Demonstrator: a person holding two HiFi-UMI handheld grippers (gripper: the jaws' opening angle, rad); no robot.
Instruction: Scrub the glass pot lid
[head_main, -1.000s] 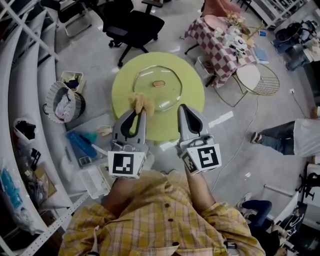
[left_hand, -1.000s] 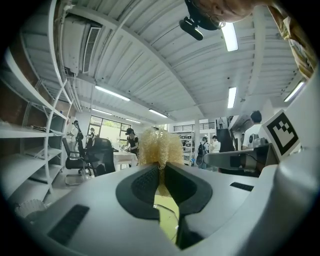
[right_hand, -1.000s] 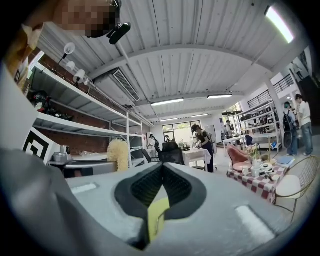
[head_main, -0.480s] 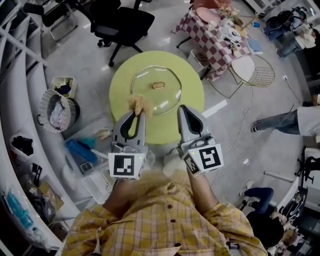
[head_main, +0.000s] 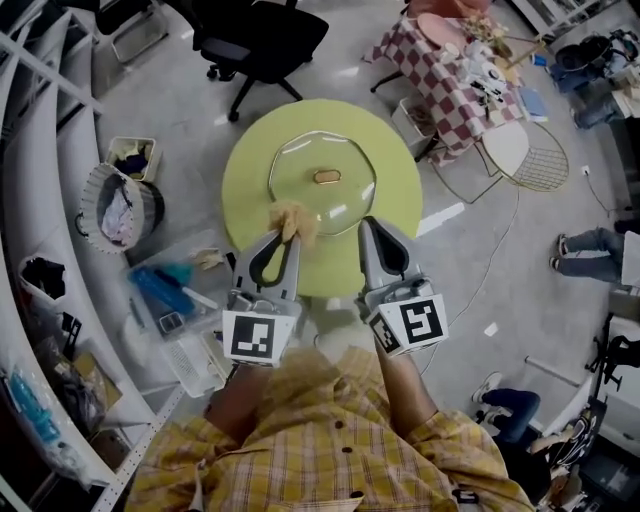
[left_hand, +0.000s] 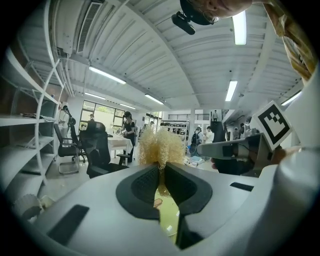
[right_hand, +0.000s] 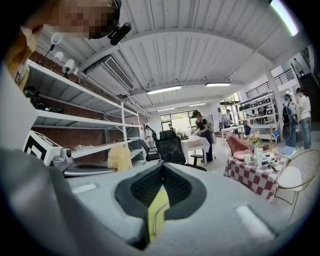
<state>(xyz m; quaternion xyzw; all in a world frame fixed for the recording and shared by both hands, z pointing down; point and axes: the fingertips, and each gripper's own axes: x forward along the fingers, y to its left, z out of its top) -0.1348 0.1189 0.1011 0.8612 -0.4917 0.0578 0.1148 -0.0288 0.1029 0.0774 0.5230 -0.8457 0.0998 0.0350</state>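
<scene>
The glass pot lid (head_main: 325, 190), with a gold handle (head_main: 327, 177), lies flat on a round green table (head_main: 250, 170). My left gripper (head_main: 290, 238) is shut on a fuzzy yellow scrubber (head_main: 297, 220), which sits over the lid's near-left rim. In the left gripper view the scrubber (left_hand: 161, 146) sticks up from the closed jaws of that gripper (left_hand: 161, 167). My right gripper (head_main: 368, 226) hovers over the table's near edge beside the lid, shut and empty. In the right gripper view the jaws of the right gripper (right_hand: 161, 167) meet, and the scrubber (right_hand: 120, 157) shows at left.
A black office chair (head_main: 265, 40) stands beyond the table. A checkered table (head_main: 455, 85) and a wire chair (head_main: 525, 155) are at the right. A bin (head_main: 115, 205), blue clutter (head_main: 165, 285) and shelving (head_main: 40, 130) line the left. A person's legs (head_main: 590, 250) show far right.
The head view has shifted a little. Both grippers keep nearly the same pose, with the scrubber still held at the lid's near rim.
</scene>
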